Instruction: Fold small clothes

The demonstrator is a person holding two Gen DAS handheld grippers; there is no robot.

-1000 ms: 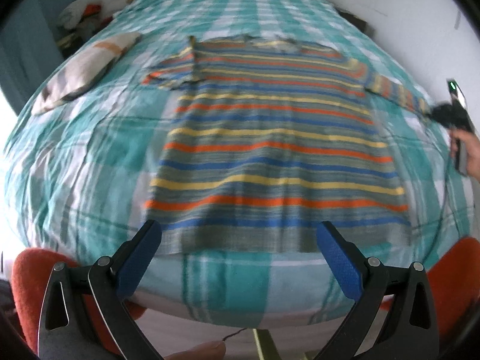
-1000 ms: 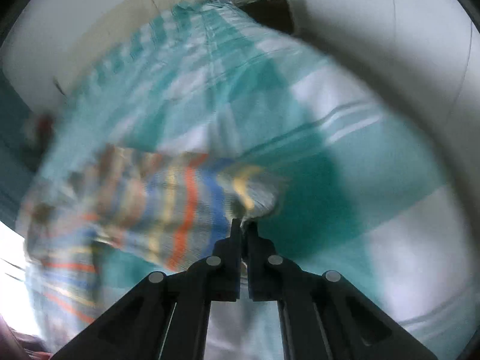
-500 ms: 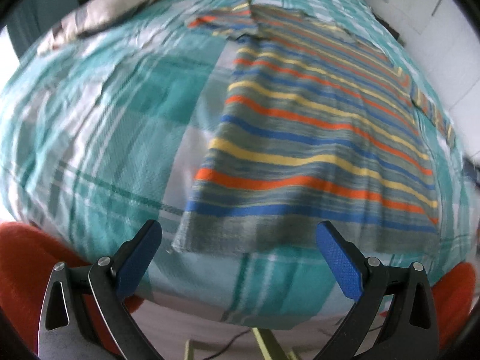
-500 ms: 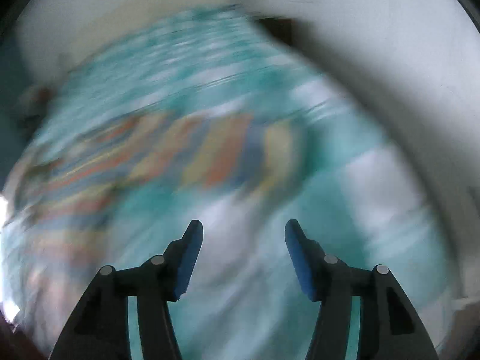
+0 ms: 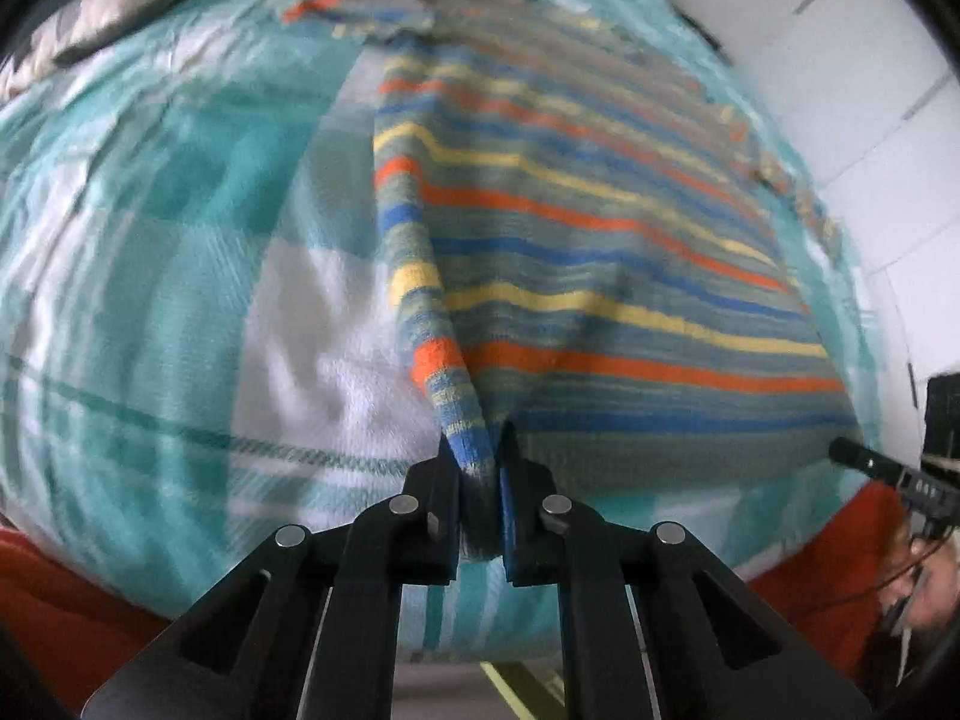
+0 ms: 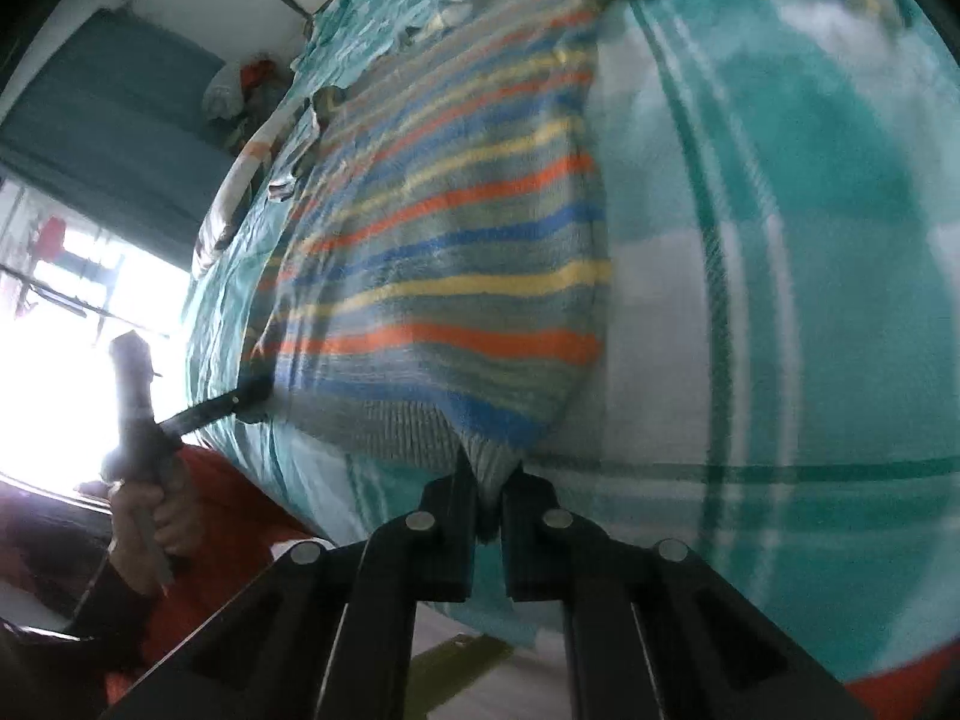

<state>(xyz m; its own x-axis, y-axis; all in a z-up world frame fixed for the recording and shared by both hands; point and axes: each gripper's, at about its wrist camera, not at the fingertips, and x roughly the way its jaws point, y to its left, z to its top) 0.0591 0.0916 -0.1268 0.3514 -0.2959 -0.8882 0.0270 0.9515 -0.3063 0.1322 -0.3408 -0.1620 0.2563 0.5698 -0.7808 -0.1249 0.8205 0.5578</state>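
Sweater point(image 5: 600, 276), one striped knit, lies flat on a teal-and-white checked bedspread point(image 5: 180, 240). Two grippers, left point(image 5: 480, 468) and right point(image 6: 491, 480), have just closed, each clamping a hem corner at 6 o'clock.

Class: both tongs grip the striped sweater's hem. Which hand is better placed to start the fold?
Neither clearly; a judgement. The left tongs pinch one bottom corner of the striped sweater, the right tongs the other. Both should probably lift together.
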